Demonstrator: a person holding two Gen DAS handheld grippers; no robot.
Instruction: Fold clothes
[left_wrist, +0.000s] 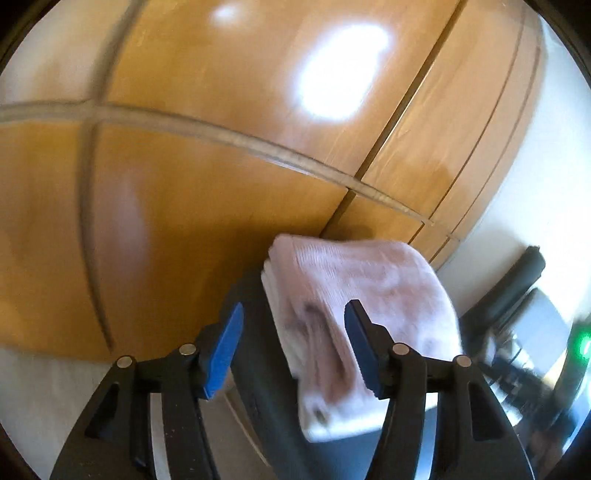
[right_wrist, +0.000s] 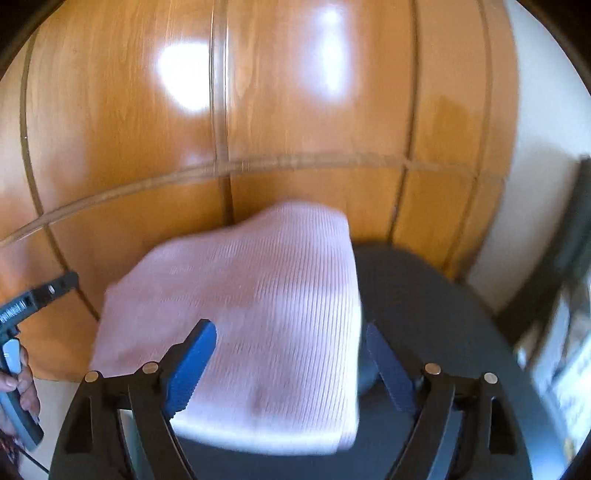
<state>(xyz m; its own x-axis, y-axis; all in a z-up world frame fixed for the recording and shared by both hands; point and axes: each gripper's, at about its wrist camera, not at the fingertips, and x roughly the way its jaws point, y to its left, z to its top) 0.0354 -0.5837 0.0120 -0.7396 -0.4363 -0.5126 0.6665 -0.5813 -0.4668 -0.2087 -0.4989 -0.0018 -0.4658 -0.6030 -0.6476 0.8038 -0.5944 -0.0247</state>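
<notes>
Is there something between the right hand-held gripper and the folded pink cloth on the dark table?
Nothing visible stands in the way. The right hand-held gripper is open, its blue fingers either side of the folded pink ribbed cloth, which lies on the dark round table.

Glossy wooden wardrobe doors behind dark round table; white wall beside; blurred clutter at right.

Left gripper and right gripper, jaws wide apart.
</notes>
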